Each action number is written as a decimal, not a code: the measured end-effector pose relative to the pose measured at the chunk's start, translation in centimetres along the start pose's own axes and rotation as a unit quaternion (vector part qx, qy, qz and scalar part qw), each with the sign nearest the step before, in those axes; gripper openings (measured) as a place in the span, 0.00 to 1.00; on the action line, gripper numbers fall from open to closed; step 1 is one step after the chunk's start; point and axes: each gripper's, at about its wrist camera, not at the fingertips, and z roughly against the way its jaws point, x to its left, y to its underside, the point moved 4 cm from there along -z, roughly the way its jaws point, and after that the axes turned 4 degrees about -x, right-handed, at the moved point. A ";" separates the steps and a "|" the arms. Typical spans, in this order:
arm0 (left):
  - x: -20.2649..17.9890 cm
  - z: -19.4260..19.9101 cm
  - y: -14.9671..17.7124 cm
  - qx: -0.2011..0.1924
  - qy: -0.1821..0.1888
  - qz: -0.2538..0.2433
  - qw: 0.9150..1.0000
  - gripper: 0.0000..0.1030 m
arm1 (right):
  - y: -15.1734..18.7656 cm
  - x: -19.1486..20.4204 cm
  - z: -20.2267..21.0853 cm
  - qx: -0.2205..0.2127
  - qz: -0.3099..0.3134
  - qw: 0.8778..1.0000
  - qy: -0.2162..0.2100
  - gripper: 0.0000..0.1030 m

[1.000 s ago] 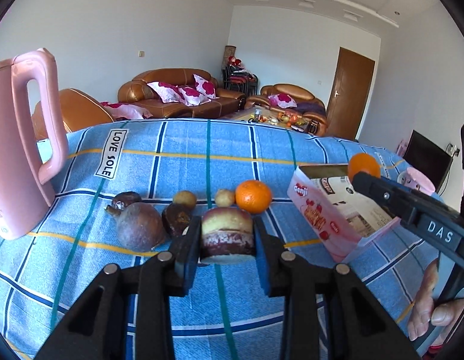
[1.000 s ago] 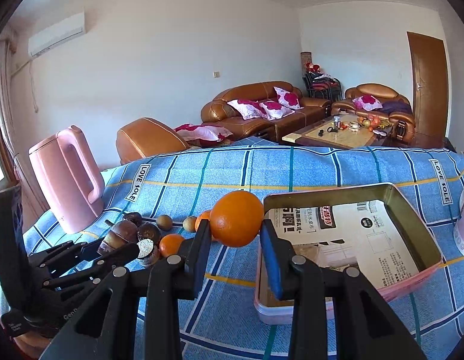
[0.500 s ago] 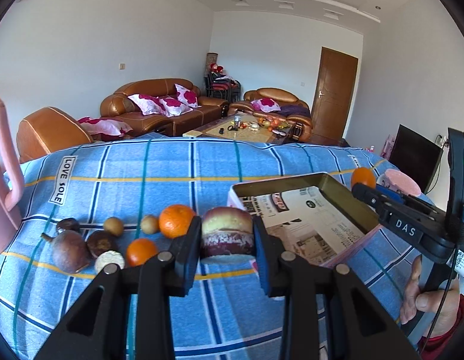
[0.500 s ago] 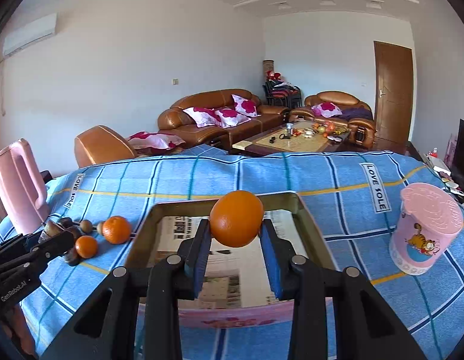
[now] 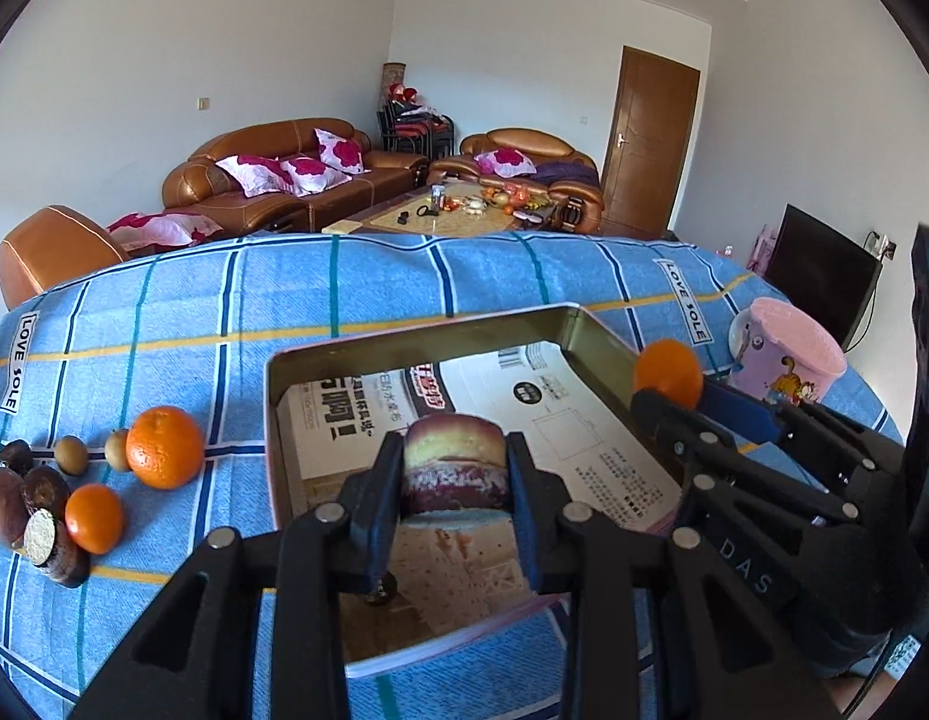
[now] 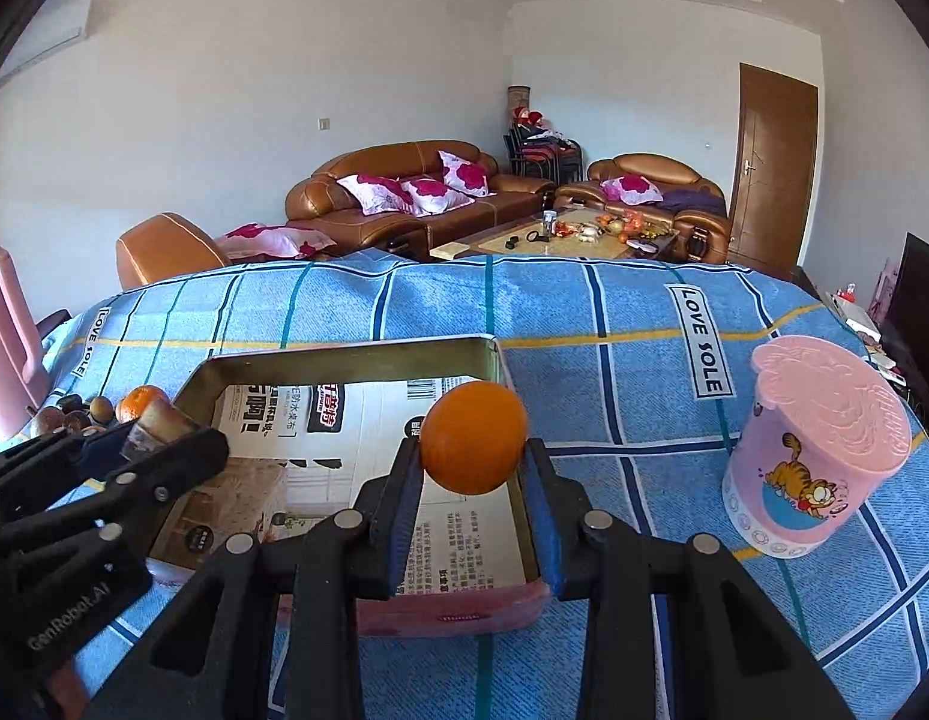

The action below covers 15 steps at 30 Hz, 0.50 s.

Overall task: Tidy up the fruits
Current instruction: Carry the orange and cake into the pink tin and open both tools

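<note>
A: Left wrist view: the left gripper (image 5: 454, 483) is closed on a cut purple fruit (image 5: 454, 461), pale on top and dark below, both pads pressed flat on its sides. It hangs above the near half of the tin box (image 5: 602, 339), over the printed paper (image 5: 590, 420) that lines it.

B: And the right gripper (image 6: 472, 483)?

A: In its own view its jaws clamp an orange (image 6: 473, 446) by the lower half, above the box's right-hand near corner. The round top sits proud of the pads, so that grip looks less secure than the left one.

B: So the step in hand looks like setting both fruits down in the box. How should it be done well?

A: Probably by lowering each piece until it nearly rests on the paper before the jaws part, since a dropped orange would likely roll. The two grippers are close together over the box, so the fruits should land apart, the cut fruit toward the left wall and the orange toward the right.

B: What is left outside?

A: On the blue checked tablecloth (image 5: 284, 300), left of the box, lie a large orange (image 5: 164, 447), a small orange (image 5: 94, 518), two little brown round fruits (image 5: 70, 455) and a cluster of dark purple fruits (image 5: 26, 498), one cut open. A pink cartoon cup (image 6: 815, 450) stands well right of the box and should be kept clear of.
</note>
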 end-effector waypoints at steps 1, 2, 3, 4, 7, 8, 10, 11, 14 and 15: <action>-0.1 0.0 0.1 -0.001 -0.007 -0.009 1.000 0.33 | 0.0 0.2 -0.1 0.002 0.003 1.000 -0.001 0.35; -0.1 0.0 0.2 -0.001 -0.014 -0.017 1.000 0.33 | 0.1 0.2 -0.1 0.004 0.002 1.000 -0.005 0.35; -0.1 -0.1 0.3 -0.001 -0.017 -0.021 1.000 0.33 | 0.2 0.4 -0.2 0.007 0.000 1.000 -0.009 0.35; -0.1 -0.1 0.5 0.001 -0.016 -0.022 1.000 0.33 | 0.2 0.5 -0.3 0.010 -0.001 1.000 -0.012 0.35; -0.2 -0.3 0.6 0.008 -0.014 -0.023 1.000 0.33 | 0.4 0.8 -0.5 0.016 0.003 1.000 -0.017 0.35; -0.2 -0.3 0.6 0.009 -0.014 -0.023 1.000 0.33 | 0.4 0.9 -0.5 0.017 0.003 1.000 -0.017 0.35; -0.2 -0.4 0.6 0.010 -0.016 -0.024 1.000 0.33 | 0.4 1.0 -0.7 0.022 0.003 1.000 -0.020 0.35; -0.3 -0.4 0.6 0.011 -0.017 -0.025 0.999 0.33 | 0.5 1.1 -0.8 0.028 0.002 0.999 -0.024 0.35; -0.4 -0.5 0.6 0.015 -0.020 -0.027 0.999 0.33 | 0.7 1.1 -1.2 0.040 -0.005 0.999 -0.035 0.35; -0.4 -0.7 0.6 0.016 -0.022 -0.028 0.999 0.33 | 0.8 1.0 -1.3 0.041 -0.008 0.998 -0.036 0.35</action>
